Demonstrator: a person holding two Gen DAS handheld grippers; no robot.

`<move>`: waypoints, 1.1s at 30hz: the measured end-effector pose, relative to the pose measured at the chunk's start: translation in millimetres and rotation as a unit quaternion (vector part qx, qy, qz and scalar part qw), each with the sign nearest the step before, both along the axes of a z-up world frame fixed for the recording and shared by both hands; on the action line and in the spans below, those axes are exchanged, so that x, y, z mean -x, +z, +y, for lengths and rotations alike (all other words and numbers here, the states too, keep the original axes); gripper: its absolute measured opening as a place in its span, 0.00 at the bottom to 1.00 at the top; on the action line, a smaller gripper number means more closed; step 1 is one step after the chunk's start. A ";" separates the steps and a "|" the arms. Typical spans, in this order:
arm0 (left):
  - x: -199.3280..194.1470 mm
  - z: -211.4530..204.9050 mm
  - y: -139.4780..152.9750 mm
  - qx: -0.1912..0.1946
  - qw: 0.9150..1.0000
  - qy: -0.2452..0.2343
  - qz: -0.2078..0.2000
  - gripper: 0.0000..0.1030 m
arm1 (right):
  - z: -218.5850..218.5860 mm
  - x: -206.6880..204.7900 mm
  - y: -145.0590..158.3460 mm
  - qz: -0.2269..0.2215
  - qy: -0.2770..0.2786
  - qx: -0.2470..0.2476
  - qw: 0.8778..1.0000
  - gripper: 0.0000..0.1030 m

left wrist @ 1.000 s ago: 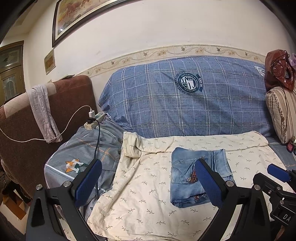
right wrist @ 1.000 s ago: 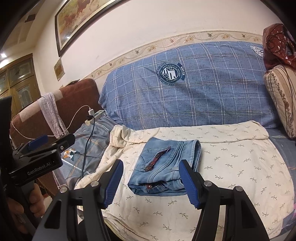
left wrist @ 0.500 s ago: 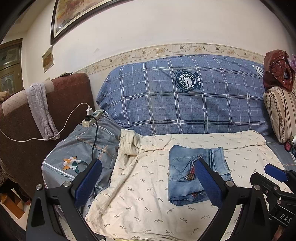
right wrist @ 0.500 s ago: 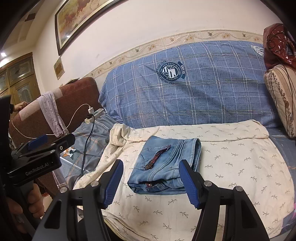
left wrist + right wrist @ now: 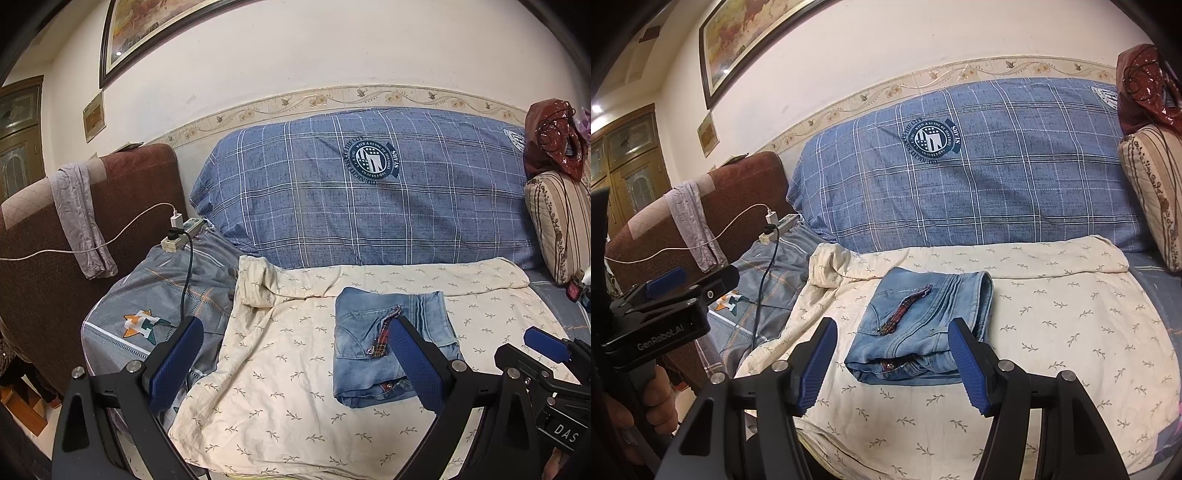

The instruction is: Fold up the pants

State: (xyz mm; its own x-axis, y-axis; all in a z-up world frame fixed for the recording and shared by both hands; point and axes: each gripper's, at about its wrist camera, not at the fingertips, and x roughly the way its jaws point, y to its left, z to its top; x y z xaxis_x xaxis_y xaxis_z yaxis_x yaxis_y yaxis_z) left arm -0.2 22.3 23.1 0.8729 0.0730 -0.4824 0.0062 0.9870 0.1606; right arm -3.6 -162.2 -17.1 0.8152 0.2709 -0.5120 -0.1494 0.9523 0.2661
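The jeans [image 5: 923,325] lie folded into a compact packet on the cream sheet [image 5: 1052,332] that covers the sofa seat, a little left of the seat's middle, with the thick folded edge facing the near side and a red plaid strip showing on top. Both tools hang back off the near edge of the seat, clear of the cloth. The right gripper [image 5: 894,365] has its jaws spread with nothing between them; the left gripper [image 5: 295,365] is spread wider, also empty.

To my eye the folding looks done, or nearly so. If a last touch is wanted, it would be to square the packet: bring one pad down flat on the top layer near the fold and press lightly, rather than pinching, so the layers do not slide apart. The sheet underneath is loose and rumpled toward the far left, so any dragging would likely pull it along. Lifting straight off afterwards should keep the stack tidy.
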 end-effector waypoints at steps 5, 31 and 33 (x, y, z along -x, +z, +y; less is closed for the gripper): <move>0.4 0.5 0.1 0.000 1.000 -0.001 0.000 0.97 | 0.0 0.6 -0.6 0.000 0.000 -0.001 1.000 0.64; 7.3 -0.3 5.5 0.007 1.000 -0.011 -0.001 0.97 | 0.5 4.3 1.1 -0.006 -0.001 -0.002 1.000 0.64; 7.4 -0.4 5.9 0.006 1.000 -0.011 -0.001 0.97 | 0.8 4.6 1.4 -0.006 -0.001 -0.001 1.000 0.64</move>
